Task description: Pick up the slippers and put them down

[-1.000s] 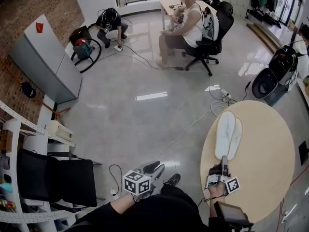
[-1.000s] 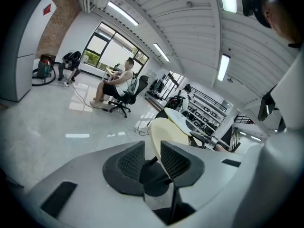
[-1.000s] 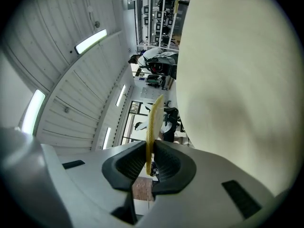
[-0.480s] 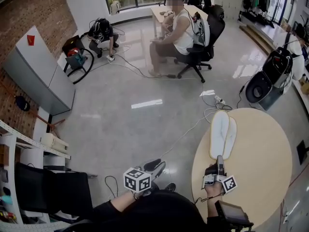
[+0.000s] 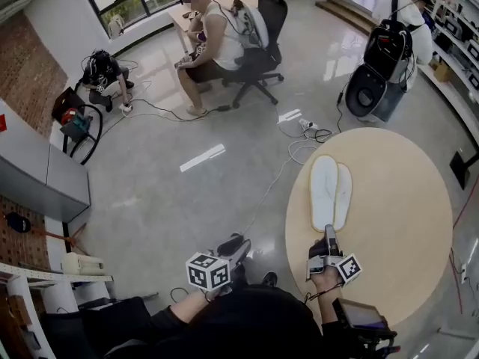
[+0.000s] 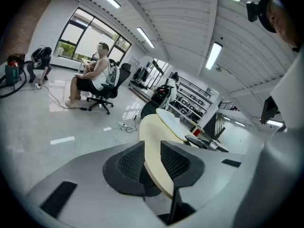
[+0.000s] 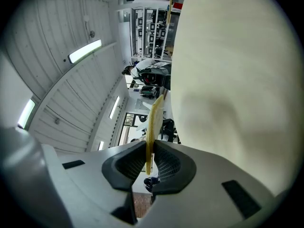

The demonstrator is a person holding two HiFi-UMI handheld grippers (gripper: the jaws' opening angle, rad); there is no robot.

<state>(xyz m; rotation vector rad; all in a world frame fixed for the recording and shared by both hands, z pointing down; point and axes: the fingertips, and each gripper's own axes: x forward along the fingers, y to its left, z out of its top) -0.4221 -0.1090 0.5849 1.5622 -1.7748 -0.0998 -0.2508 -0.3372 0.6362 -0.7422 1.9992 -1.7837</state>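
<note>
Two white slippers (image 5: pixel 330 193) lie side by side, soles up, on the round beige table (image 5: pixel 404 223). My right gripper (image 5: pixel 329 232) is at their near heel end, level over the table. In the right gripper view its jaws (image 7: pixel 149 161) are shut on the thin yellowish edge of a slipper (image 7: pixel 155 118), and the table top (image 7: pixel 237 80) fills the right side. My left gripper (image 5: pixel 235 245) hangs over the floor to the left of the table. It stands open (image 6: pixel 152 161) with nothing between its pads; the table edge (image 6: pixel 152 141) shows beyond them.
A person sits in an office chair (image 5: pixel 251 32) at the far side, and another person crouches by the window (image 5: pixel 101 69). Cables (image 5: pixel 299 134) trail over the floor near the table. A black round machine (image 5: pixel 378 81) stands behind the table, and a grey cabinet (image 5: pixel 37 174) is at the left.
The head view has swung, so the room slid right and the table sits more central. The right gripper stays at the slippers' heel end. The left gripper stays low, left of the table.
</note>
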